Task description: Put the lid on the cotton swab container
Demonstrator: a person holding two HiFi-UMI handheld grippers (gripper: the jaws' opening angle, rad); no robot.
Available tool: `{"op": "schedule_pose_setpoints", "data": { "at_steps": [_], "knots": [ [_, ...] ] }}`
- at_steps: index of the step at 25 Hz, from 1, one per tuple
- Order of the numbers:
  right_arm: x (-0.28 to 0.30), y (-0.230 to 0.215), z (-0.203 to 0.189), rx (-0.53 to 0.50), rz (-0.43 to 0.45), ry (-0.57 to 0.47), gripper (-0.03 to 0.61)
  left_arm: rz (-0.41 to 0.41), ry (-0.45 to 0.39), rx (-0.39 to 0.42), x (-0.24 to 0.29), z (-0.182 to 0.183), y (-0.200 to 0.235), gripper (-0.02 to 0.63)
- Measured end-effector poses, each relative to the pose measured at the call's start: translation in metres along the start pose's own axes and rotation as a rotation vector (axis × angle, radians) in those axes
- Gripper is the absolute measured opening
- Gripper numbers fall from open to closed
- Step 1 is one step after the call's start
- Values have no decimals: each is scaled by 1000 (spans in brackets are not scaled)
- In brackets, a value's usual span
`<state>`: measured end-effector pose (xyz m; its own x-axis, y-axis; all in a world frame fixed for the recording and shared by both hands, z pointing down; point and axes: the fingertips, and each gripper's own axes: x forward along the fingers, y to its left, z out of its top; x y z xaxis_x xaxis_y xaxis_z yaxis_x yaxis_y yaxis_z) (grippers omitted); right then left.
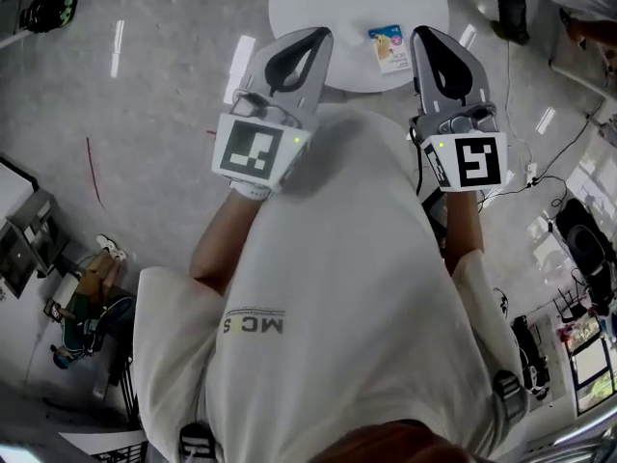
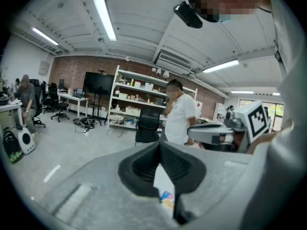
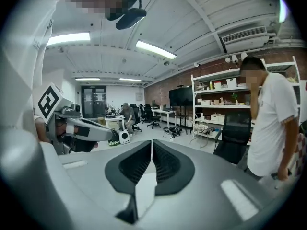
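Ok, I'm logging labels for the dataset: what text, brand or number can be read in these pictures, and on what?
"MC", with a cut-off letter beside it: on the person's white shirt.
Label on the cotton swab container: colourful print, too small to read.
The marker cubes: black-and-white patterns only, no words.

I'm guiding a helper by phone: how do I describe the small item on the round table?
Find the round white table ahead of the person. On its near side, between the tips of the left tongs and right tongs, lies a small flat pack. It is the only thing seen there, white with blue and yellow print.
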<state>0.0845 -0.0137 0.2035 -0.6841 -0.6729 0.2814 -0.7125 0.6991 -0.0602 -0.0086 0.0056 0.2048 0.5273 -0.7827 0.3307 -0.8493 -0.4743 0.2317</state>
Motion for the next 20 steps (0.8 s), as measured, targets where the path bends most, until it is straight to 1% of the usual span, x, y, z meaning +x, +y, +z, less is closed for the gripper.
{"op": "schedule_pose_setpoints", "data": {
  "at_steps": [6,14,20],
  "knots": [
    [-14,-7,12,-18,13,12,-3,-10,-29,25,-2,19,-2,0],
    [-22,-7,12,5,38,28,-3,-23,-9,65,1,20,-9,0],
    [-23,-10,9,31,39,27,-3,-34,-1,66,9,21,-12,0]
  ]
}}
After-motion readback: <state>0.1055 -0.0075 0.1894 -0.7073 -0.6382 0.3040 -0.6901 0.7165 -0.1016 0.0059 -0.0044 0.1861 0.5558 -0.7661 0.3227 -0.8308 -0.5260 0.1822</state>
